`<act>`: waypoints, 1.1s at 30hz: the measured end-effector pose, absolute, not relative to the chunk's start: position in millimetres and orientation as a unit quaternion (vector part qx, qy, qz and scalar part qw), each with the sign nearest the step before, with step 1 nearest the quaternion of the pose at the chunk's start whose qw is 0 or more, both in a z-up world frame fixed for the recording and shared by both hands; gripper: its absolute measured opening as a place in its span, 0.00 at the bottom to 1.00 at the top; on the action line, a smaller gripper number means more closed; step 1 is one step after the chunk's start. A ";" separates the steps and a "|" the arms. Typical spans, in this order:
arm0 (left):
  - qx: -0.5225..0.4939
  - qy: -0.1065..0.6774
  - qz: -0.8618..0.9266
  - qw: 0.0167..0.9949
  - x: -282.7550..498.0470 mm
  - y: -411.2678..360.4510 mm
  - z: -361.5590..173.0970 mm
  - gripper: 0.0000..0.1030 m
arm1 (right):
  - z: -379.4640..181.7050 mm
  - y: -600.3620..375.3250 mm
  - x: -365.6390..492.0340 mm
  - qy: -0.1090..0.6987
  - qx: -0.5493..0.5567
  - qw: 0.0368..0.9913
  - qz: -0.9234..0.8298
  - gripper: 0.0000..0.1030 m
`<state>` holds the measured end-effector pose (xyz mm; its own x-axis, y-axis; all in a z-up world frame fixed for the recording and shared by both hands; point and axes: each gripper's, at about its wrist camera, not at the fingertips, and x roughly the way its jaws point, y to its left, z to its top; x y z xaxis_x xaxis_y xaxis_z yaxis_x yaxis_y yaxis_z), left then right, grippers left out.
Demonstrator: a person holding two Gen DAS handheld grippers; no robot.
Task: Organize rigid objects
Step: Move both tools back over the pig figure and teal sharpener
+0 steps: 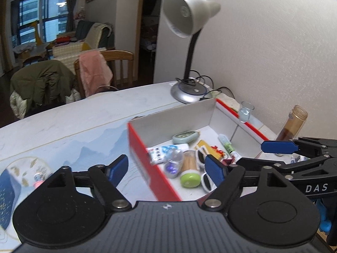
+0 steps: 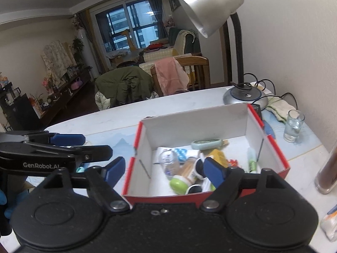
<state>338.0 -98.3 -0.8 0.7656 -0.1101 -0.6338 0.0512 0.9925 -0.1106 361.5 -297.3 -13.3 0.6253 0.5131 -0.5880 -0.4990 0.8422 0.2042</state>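
Red box [image 2: 271,147] sits mid-table near the lamp [image 2: 210,10], collecting sunglasses [image 1: 203,158], toothpick jar [image 1: 189,168] and tubes; left gripper [image 1: 166,166] and right gripper [image 2: 164,168] hover wide open, empty, at its near edge

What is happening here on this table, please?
A person holds two grippers above a red box on the table. Both the left gripper and the right gripper are open and hold nothing. Small items already lie in the box, among them a toothpick jar and white sunglasses.
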 end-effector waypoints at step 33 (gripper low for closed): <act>-0.106 0.337 0.064 0.933 278.4 95.4 -43.3 1.00 | -38.5 -109.9 304.7 0.337 -0.047 0.877 0.340 0.99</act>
<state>278.4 95.4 -43.3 0.7647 0.0486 -0.6425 -0.1910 0.9694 -0.1540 304.7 -109.9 -38.5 0.5413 0.5641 -0.6235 -0.6274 0.7647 0.1472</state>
